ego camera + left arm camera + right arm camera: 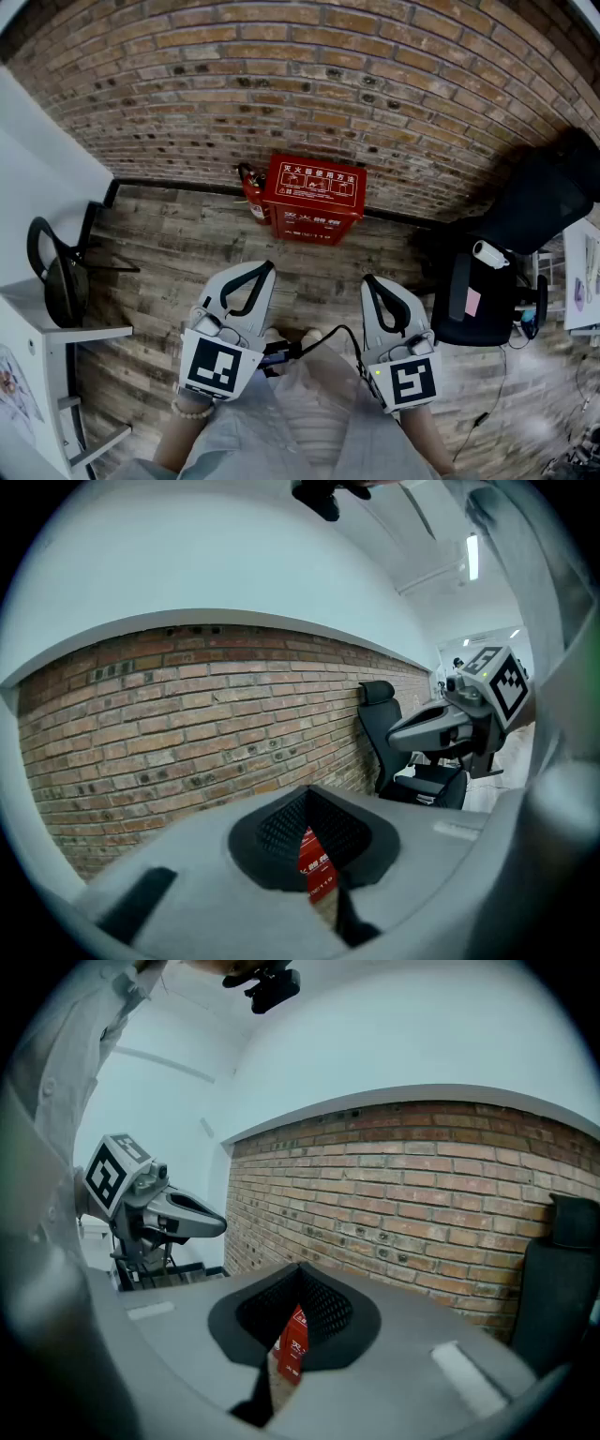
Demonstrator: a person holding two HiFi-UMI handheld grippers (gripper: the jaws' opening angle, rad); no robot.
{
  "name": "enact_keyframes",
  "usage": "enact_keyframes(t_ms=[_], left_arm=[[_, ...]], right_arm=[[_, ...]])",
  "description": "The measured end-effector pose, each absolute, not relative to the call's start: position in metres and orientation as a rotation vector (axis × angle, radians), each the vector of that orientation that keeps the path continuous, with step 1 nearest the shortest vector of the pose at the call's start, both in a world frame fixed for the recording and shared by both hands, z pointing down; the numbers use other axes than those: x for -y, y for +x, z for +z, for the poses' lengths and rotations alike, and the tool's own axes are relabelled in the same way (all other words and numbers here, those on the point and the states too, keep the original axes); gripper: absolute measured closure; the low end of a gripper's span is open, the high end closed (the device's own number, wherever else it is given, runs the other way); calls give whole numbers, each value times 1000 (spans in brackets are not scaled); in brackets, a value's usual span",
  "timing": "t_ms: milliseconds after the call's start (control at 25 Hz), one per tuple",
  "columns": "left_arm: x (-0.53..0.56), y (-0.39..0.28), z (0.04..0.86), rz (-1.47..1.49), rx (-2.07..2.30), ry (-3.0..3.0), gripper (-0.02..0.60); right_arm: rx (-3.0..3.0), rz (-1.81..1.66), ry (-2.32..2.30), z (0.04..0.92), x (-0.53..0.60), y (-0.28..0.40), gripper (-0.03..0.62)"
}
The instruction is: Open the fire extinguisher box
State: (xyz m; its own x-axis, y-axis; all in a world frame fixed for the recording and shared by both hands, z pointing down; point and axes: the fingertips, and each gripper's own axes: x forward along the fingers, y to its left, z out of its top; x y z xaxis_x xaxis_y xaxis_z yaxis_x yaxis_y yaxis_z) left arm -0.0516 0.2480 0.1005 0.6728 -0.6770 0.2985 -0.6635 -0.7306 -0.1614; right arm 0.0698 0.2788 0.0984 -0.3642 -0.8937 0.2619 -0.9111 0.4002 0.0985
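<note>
A red fire extinguisher box (313, 198) with white print stands on the wooden floor against the brick wall, its lid down. A red extinguisher (253, 195) stands just left of it. My left gripper (265, 269) and right gripper (370, 280) hover side by side well short of the box, both pointing toward it, jaws together and holding nothing. In the left gripper view a sliver of the box (317, 866) shows through the narrow slit between the jaws, and the right gripper (403, 731) is at the right. The right gripper view shows the same sliver of box (294, 1344).
A black office chair (534, 216) stands at the right beside a white desk edge (583, 272). A black folded chair (56, 272) leans by a white shelf unit (37, 356) at the left. The brick wall (309, 84) closes the far side; wooden floor (169, 244) lies between.
</note>
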Motion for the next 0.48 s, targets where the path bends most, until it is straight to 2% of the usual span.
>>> enact_keyframes(t_ms=[480], left_arm=[[-245, -51, 104, -538, -1142, -2834, 580]], right_arm=[[2396, 87, 1558, 104, -277, 71, 589]])
